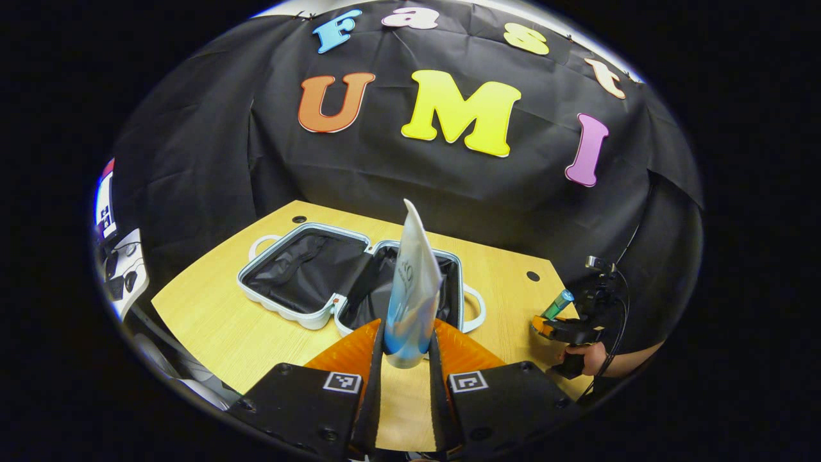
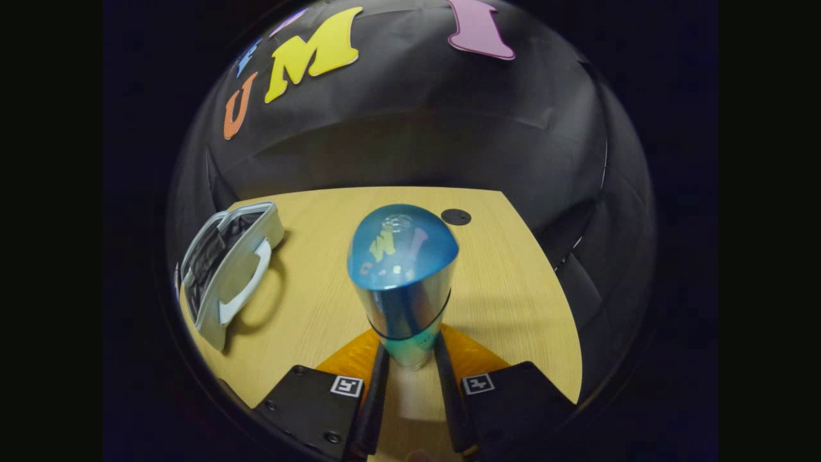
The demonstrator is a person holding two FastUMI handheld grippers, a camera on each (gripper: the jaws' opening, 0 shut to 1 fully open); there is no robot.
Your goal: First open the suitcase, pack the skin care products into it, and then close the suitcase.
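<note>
Skincare is in hand above the worktop (image 2: 513, 289): left claw (image 1: 406, 350) clamps a soft, squashy tube (image 1: 414, 289) near its cap before the open suitcase (image 1: 301, 276), right claw (image 2: 410, 359) grips a slick, rigid bottle (image 2: 403, 276) low down.

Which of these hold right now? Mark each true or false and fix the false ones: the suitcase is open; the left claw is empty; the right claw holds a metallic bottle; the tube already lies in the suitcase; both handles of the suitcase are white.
1. The suitcase lies open on the table. True.
2. The left claw is empty. False: it is shut on a white and blue tube, held upright.
3. The right claw holds a shiny blue-green bottle. True.
4. The tube lies in the suitcase. False: it is in the left claw, in front of the suitcase.
5. Both suitcase handles are white. True.
</note>
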